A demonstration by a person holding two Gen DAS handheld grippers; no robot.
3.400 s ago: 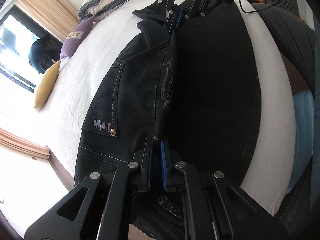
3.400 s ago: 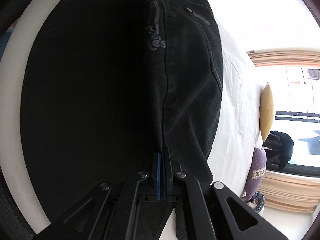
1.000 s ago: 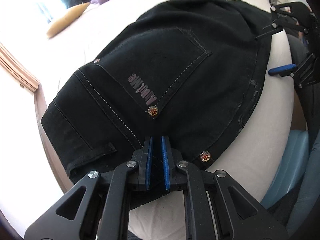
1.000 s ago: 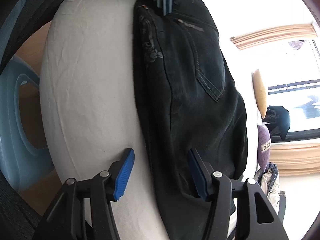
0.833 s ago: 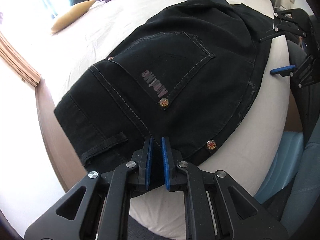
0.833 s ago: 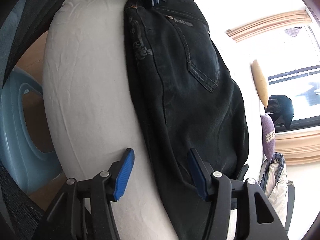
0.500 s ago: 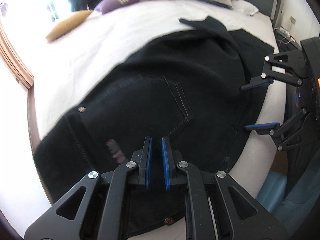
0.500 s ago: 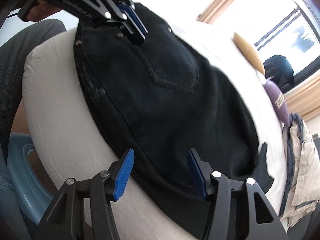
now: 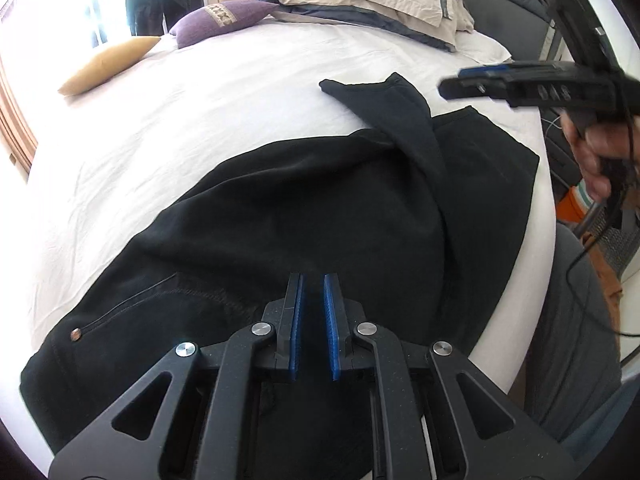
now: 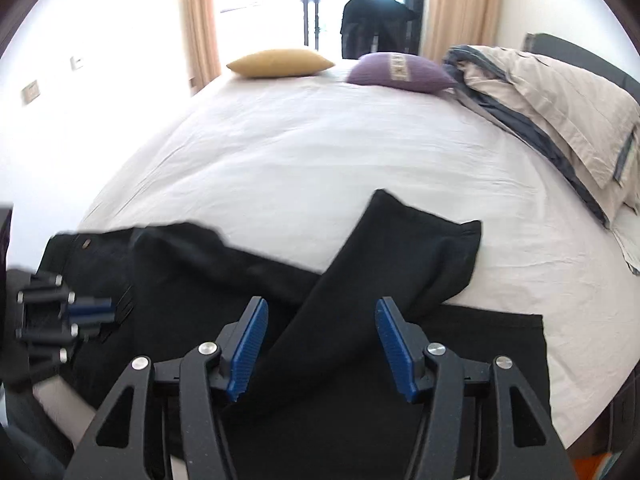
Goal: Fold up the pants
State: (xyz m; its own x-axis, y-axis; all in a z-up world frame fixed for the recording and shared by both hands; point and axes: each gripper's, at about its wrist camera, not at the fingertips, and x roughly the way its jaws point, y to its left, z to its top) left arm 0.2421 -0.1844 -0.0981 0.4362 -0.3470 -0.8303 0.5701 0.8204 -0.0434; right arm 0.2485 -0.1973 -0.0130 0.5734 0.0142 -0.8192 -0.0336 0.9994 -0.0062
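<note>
both grippers have swung from the waist end toward the legs. the left gripper (image 9: 311,322) sits nearly shut, with no cloth visibly between its pads; the right gripper (image 10: 320,346) has just been opening, empty. the pants (image 9: 320,216) lie below them on the bed (image 9: 180,120), the crossed leg (image 10: 384,264) straight ahead of the right, nearer it.

Bright window glare, fisheye-warped edges

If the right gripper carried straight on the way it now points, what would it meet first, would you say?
Most likely the black denim pants: the right gripper, jaws open with nothing between the pads, points down at the leg lying crossed on the white bed sheet. Depth is hard to judge.
</note>
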